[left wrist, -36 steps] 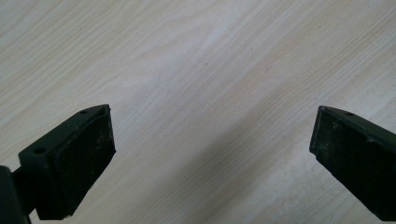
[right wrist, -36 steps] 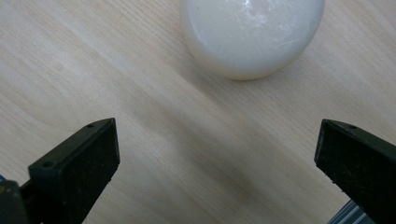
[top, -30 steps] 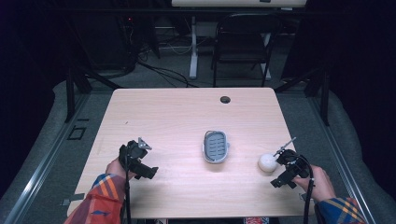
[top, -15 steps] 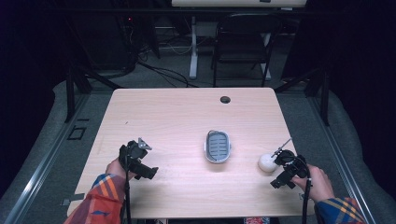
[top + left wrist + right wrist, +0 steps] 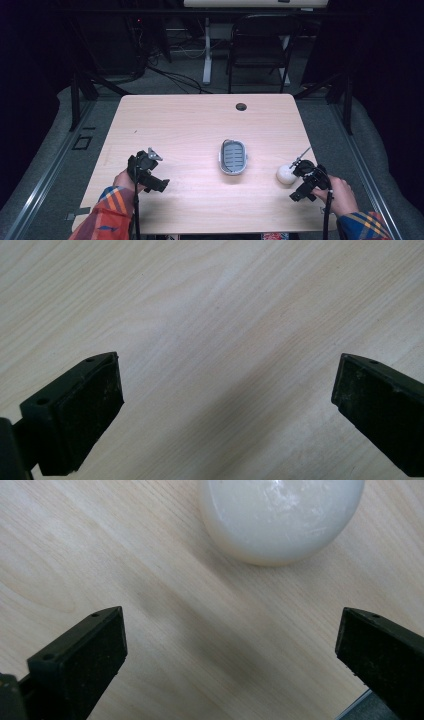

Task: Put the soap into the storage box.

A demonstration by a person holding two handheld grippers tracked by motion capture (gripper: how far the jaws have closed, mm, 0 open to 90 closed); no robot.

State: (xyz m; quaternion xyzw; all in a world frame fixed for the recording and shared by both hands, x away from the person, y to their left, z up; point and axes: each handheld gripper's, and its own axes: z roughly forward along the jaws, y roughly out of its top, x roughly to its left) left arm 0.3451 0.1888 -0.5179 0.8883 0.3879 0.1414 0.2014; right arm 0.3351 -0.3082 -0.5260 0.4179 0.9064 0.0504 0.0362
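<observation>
High view: a pale wooden tabletop (image 5: 190,125) with rounded corners, a dark cable hole (image 5: 241,106) near the middle of its far edge; a grey oval dish (image 5: 233,156) with a ribbed inner floor lies slightly right of centre, its long axis running from the near edge toward the far edge, with bare wood on every side of it; a white ball (image 5: 285,174) rests to the right of the dish, apart from it, and near the tabletop's right edge; being round, it shows no long axis and no heading. The right tongs (image 5: 300,167), held in the right hand (image 5: 341,195) at the near right corner, point toward the ball and sit just beside it; whether they touch it cannot be told from here. The left tongs (image 5: 149,159), held in the left hand (image 5: 125,180), hang over the near left part of the tabletop, well apart from the dish; a broad stretch of bare wood lies between them and the far edge. Left gripper view: the left tongs (image 5: 225,405) stand wide apart over bare wood grain, nothing between them. Right gripper view: the right tongs (image 5: 230,655) stand wide apart; the ball (image 5: 282,515) lies ahead of the tips, beyond the gap, and casts a soft shadow on the wood; a dark strip at the lower right corner marks the tabletop's edge.
</observation>
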